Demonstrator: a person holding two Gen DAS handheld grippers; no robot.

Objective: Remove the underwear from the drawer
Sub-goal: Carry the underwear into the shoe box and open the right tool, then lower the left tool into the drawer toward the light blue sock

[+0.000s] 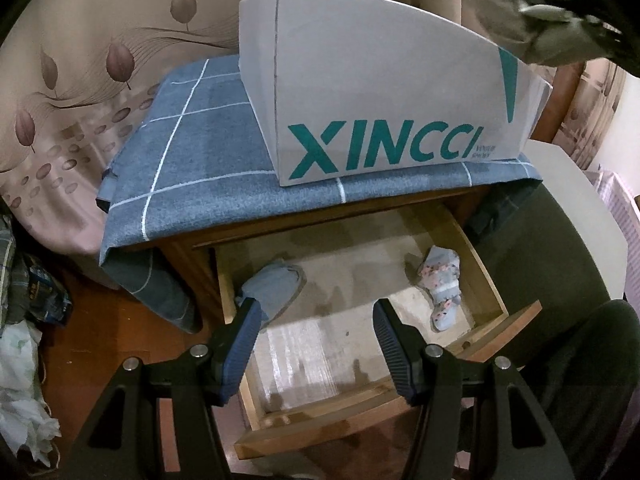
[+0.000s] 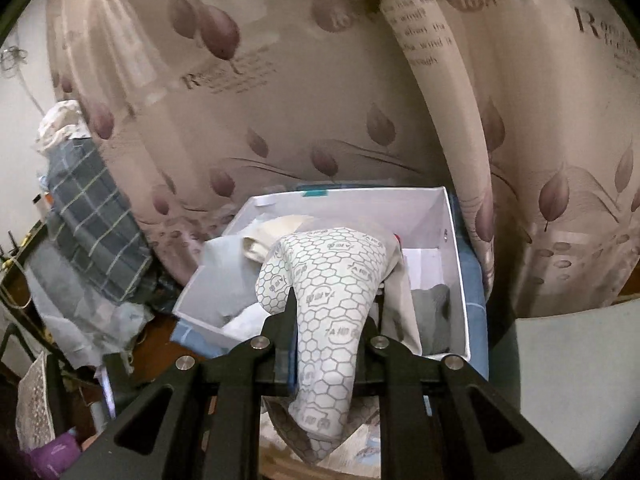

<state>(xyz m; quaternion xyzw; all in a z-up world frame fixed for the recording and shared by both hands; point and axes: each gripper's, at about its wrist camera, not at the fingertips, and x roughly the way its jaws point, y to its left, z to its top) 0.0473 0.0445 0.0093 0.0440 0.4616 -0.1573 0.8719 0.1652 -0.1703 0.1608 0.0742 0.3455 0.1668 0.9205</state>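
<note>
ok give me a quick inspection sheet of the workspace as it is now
surface: nightstand under a blue checked cloth, drawer pulled open
job's things: honeycomb-print underwear in the right gripper above the white box; blue-grey garment at drawer's left, floral garment at its right
clutter: clothes already in the box; bags and fabric on the floor at left
grippers: left gripper open above the drawer, empty; right shut on the underwear
cables: nothing seen
surroundings: leaf-print curtain behind, wooden floor
</note>
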